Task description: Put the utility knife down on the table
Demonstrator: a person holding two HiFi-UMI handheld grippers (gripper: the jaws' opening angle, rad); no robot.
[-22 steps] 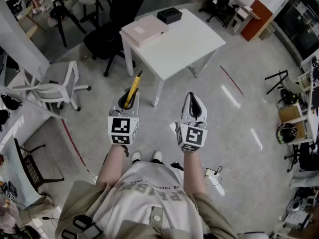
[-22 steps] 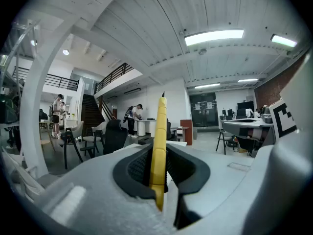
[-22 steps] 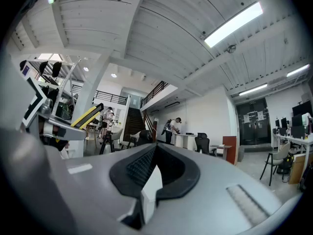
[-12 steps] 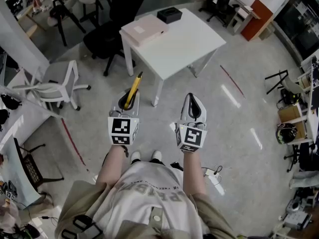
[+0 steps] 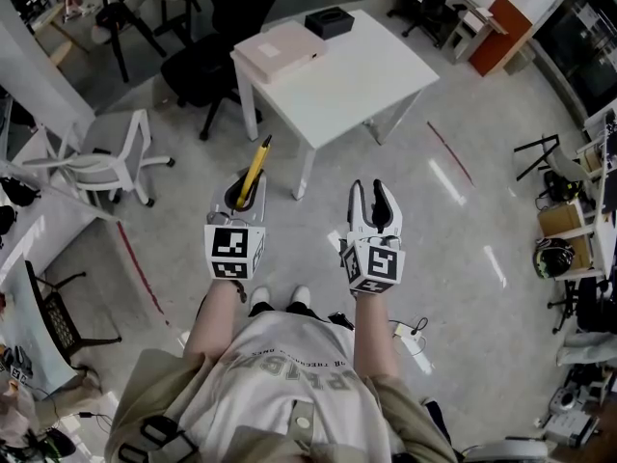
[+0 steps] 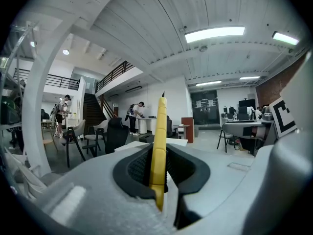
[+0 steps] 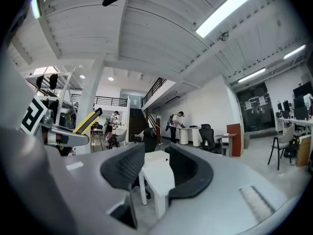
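A yellow utility knife sticks forward out of my left gripper, which is shut on its handle end. In the left gripper view the knife stands upright between the dark pads of the left gripper, its tip pointing toward the white table. My right gripper hangs beside it, open with nothing between its fingers. Through the right gripper I see the table ahead and the knife off to the left. Both grippers are held above the floor, short of the white table.
A flat pink box and a black box lie on the table's far side. A black office chair stands left of the table and a white chair further left. Red tape lines mark the floor.
The right gripper's jaws stand wider apart than before. The left gripper keeps its hold on the knife and both hands have hardly shifted.
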